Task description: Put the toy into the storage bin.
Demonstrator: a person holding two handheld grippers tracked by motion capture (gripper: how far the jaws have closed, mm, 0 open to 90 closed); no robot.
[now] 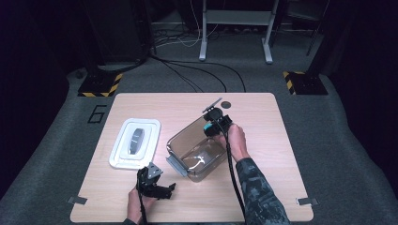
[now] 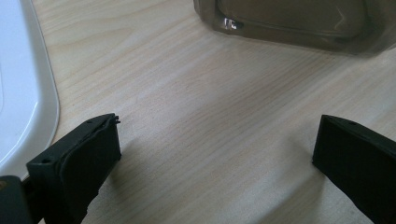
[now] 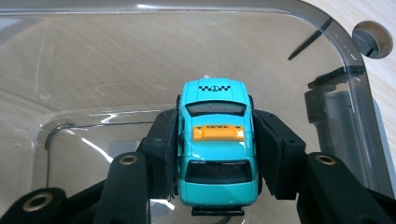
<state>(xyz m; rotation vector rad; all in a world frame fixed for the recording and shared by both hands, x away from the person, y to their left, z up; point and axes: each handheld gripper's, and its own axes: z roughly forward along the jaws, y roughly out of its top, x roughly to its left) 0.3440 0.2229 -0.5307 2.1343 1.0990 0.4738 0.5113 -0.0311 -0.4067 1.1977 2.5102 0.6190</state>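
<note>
A turquoise toy taxi (image 3: 215, 144) with an orange roof sign is clamped by its sides between the pads of my right gripper (image 3: 215, 154). It hangs over the open mouth of a clear smoky plastic box (image 3: 70, 60). In the high view the right gripper (image 1: 212, 127) holds the taxi (image 1: 207, 127) at the box's (image 1: 197, 154) far rim. My left gripper (image 1: 162, 190) rests low near the table's front edge, jaws wide apart with bare wood between its fingers (image 2: 84, 158). A white lid (image 1: 135, 143) with a dark handle lies left of the box.
The light wooden table (image 1: 263, 140) has a round cable hole (image 1: 226, 104) near its far edge. A grey latch (image 1: 172, 165) sticks out at the box's near corner. The white lid's edge (image 2: 28, 93) lies close to the left gripper. Dark floor, cables and stands surround the table.
</note>
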